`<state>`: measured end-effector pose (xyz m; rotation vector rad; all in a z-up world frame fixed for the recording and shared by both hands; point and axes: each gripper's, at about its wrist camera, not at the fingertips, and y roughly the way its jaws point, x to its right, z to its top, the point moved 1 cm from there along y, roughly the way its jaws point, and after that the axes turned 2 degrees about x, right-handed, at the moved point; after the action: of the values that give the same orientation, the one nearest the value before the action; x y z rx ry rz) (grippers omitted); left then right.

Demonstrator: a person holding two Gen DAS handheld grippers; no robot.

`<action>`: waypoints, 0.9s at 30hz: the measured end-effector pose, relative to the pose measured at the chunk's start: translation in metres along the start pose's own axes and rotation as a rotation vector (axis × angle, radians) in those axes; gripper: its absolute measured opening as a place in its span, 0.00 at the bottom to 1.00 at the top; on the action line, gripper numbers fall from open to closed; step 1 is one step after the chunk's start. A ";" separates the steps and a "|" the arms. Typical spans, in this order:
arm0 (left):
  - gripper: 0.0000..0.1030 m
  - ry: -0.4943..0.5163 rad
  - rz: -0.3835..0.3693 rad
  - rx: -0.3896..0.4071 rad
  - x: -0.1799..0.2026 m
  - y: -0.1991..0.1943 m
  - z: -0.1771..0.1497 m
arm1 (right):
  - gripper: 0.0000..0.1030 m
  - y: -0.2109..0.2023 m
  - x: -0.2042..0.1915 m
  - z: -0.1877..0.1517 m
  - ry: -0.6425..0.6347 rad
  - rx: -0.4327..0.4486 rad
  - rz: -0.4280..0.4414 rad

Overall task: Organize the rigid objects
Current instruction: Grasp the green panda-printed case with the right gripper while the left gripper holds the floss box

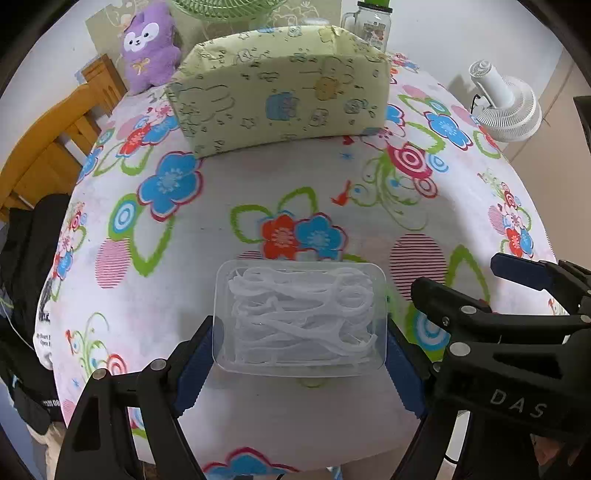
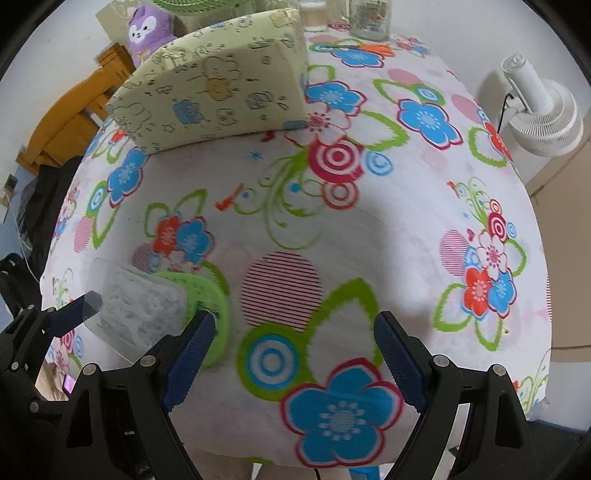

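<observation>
The table (image 1: pixel 295 184) is covered by a white cloth printed with blue, red and green flowers. At its far side a pale yellow-green patterned cushion block (image 1: pixel 280 85) is laid, seen also in the right wrist view (image 2: pixel 210 85). Behind the block, a purple plush toy (image 1: pixel 149 48) is propped at the far left and a glass jar with a green lid (image 1: pixel 371 22) is stood at the far right. A white fan (image 1: pixel 506 103) is seen off the right edge of the table, and a wooden chair (image 1: pixel 55 136) off the left edge.

A clear plastic box of white floss picks (image 1: pixel 299 317) is found at the near middle of the table. It is clamped by the left claw (image 1: pixel 299 358), with the blue pads (image 1: pixel 195 362) pressed against its two short sides; the lid faces up and the picks are seen through it. In the right wrist view the same box (image 2: pixel 136 306) is shown blurred at the left, tilted, with one blue finger of the left claw against its near end.

The right claw (image 2: pixel 291 362) is held above the cloth just right of the box, jaws well apart, with nothing between them; only printed flowers are seen beneath. It is also seen at the right edge of the left wrist view (image 1: pixel 480 295).
</observation>
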<state>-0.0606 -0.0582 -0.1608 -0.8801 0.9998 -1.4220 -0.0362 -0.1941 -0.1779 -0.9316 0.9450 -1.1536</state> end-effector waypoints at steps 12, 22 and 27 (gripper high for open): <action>0.83 0.035 -0.010 0.016 -0.052 -0.001 -0.003 | 0.87 0.002 -0.047 0.001 0.026 0.026 -0.029; 0.83 0.101 -0.022 0.020 -0.083 0.003 -0.008 | 0.91 0.016 -0.069 -0.001 0.068 -0.003 -0.073; 0.83 0.134 -0.021 0.007 -0.092 0.009 -0.013 | 0.93 0.029 -0.082 -0.004 0.070 -0.024 -0.078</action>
<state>-0.0617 0.0349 -0.1716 -0.8010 1.0878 -1.5172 -0.0432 -0.1091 -0.1965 -0.9599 0.9885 -1.2503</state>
